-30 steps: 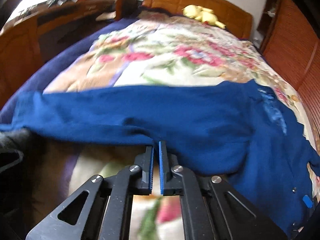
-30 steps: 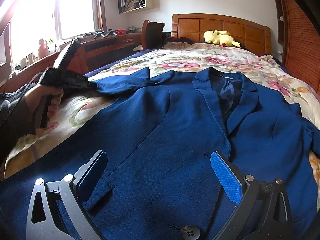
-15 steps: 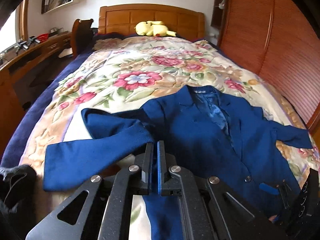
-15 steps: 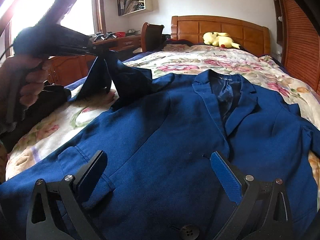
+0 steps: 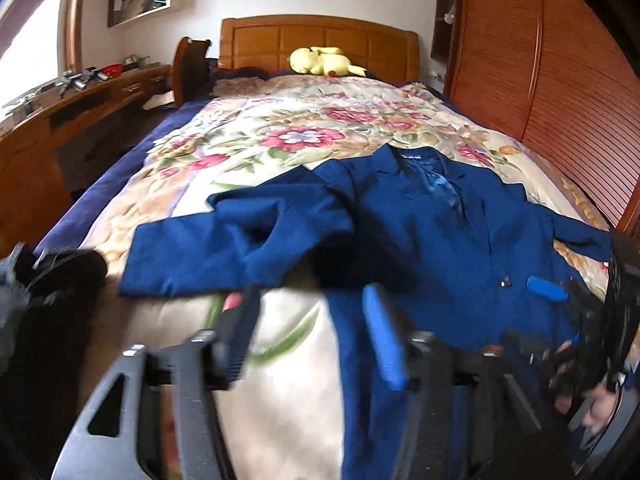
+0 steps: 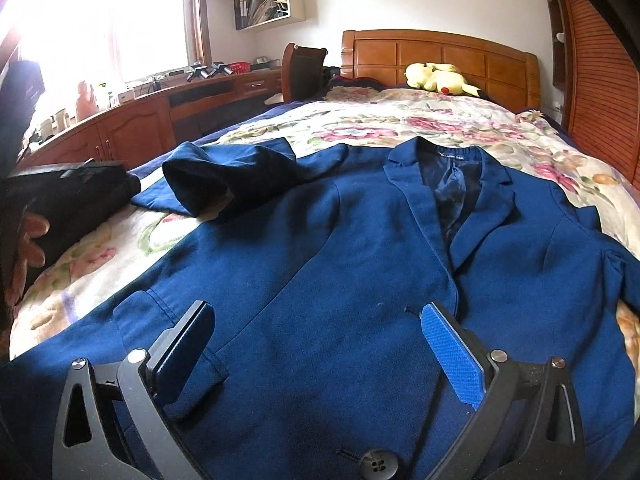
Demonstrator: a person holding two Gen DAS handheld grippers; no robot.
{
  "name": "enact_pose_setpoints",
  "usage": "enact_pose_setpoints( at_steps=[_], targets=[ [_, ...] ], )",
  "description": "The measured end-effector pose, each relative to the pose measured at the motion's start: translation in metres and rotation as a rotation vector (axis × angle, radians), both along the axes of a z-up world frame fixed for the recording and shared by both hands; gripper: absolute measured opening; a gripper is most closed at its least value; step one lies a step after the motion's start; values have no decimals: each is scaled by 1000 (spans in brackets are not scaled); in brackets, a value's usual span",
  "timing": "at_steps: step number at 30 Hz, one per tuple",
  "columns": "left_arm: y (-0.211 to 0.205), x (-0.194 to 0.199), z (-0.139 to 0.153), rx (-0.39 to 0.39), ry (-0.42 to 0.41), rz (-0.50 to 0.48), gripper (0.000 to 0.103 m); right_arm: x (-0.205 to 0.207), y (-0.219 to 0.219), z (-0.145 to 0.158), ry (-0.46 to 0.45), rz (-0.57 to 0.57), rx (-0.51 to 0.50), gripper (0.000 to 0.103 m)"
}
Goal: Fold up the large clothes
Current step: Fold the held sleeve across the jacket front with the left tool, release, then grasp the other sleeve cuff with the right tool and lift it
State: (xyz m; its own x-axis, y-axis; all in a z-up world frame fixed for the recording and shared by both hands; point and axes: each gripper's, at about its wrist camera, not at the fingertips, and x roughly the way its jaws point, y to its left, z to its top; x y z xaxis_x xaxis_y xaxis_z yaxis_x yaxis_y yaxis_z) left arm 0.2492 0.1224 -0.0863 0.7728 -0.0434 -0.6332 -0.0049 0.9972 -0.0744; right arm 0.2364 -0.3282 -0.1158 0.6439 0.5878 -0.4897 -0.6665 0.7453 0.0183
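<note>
Across the flowered quilt of the wooden bed, front up, lies the navy blazer, collar toward the headboard, yellow plush toy beyond it. Near sleeve bent back on itself, crumpled beside the shoulder, cuff resting on the quilt. Left gripper blurred, jaws opening, nothing pinched between them, just the quilt and the blazer's edge beneath. Right gripper low over the blazer's front near the lower button, fingers spread wide, gripping no cloth. At far left, a hand around the other tool's handle.
</note>
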Motion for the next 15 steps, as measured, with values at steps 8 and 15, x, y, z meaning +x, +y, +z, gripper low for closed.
enact_pose_setpoints(
  at_steps=[8,15],
  targets=[
    [37,-34,-16,-27,-54,71,75,-3,9,14,20,-2,-63,103],
    [61,-49,-17,-33,-62,78,76,-11,49,63,-16,102,-73,103]
  ],
)
